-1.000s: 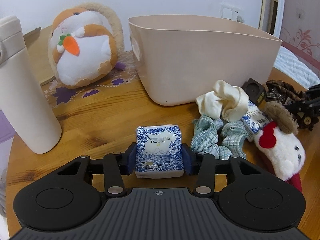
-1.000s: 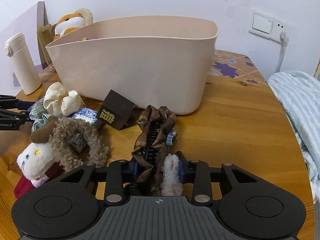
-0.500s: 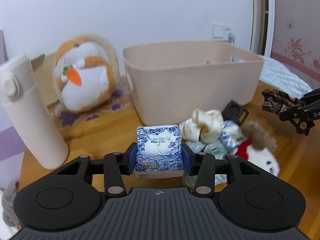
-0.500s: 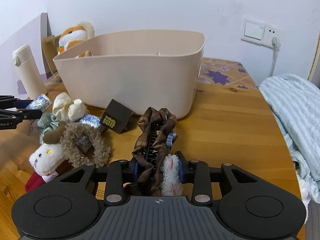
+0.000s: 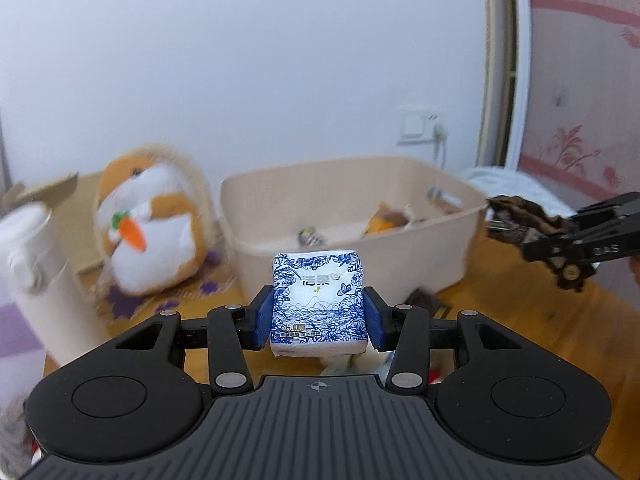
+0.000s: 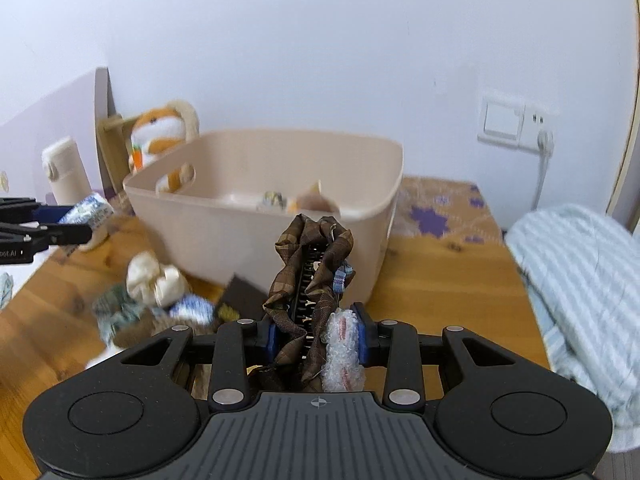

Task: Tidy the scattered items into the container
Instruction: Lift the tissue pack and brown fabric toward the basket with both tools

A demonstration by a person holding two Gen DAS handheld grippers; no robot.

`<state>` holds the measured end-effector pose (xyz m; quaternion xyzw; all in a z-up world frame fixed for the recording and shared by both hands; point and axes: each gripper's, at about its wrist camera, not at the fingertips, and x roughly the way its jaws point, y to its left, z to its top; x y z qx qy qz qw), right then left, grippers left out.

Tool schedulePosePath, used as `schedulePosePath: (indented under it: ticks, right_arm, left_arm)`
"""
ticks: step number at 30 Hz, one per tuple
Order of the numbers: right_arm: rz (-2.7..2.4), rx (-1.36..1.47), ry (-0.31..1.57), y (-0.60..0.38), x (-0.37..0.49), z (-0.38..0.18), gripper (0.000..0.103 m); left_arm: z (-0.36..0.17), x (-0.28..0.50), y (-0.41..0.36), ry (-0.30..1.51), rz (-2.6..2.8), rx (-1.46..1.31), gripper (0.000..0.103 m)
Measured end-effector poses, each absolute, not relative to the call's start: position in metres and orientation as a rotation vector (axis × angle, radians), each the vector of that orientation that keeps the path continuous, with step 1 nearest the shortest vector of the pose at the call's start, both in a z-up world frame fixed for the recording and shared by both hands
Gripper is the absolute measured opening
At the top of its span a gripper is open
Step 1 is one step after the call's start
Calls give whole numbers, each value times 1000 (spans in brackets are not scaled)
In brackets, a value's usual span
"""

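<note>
My left gripper (image 5: 318, 316) is shut on a blue-and-white tissue pack (image 5: 318, 300), held in the air in front of the beige tub (image 5: 432, 256). My right gripper (image 6: 316, 336) is shut on a brown plaid hair clip (image 6: 312, 272) with a bubble-wrapped bit beside it, raised before the beige tub (image 6: 256, 240). Each gripper shows in the other view: the right gripper (image 5: 560, 240) at the right edge, the left gripper (image 6: 60, 224) at the left edge. Small items lie inside the tub. A cream scrunchie (image 6: 154, 278), a green cloth (image 6: 116, 308) and a dark box (image 6: 236, 300) lie on the table.
An orange-and-white plush (image 5: 148, 232) and a cream bottle (image 5: 40, 276) stand left of the tub on the wooden table (image 6: 440, 276). A striped blanket (image 6: 580, 300) lies at the right edge. A wall socket (image 6: 516, 124) with a cable is behind.
Both grippers have risen with their loads, so the tub's inside now shows. The scattered items on the table have dropped lower in both views.
</note>
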<state>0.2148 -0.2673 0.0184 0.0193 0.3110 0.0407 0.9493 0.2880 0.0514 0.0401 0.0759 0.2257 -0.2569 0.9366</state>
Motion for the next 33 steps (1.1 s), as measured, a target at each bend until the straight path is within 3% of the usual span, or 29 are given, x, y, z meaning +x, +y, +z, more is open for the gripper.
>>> schedulePosePath:
  ticks: [19,33]
  right_arm:
    - [135,117,533,-272,265,76,32]
    - [78,161,545,-287,319,65,32]
  left_arm:
    - [83,302,-22,357,-586,168,47]
    - [73,357,-39,435,-481,95,47]
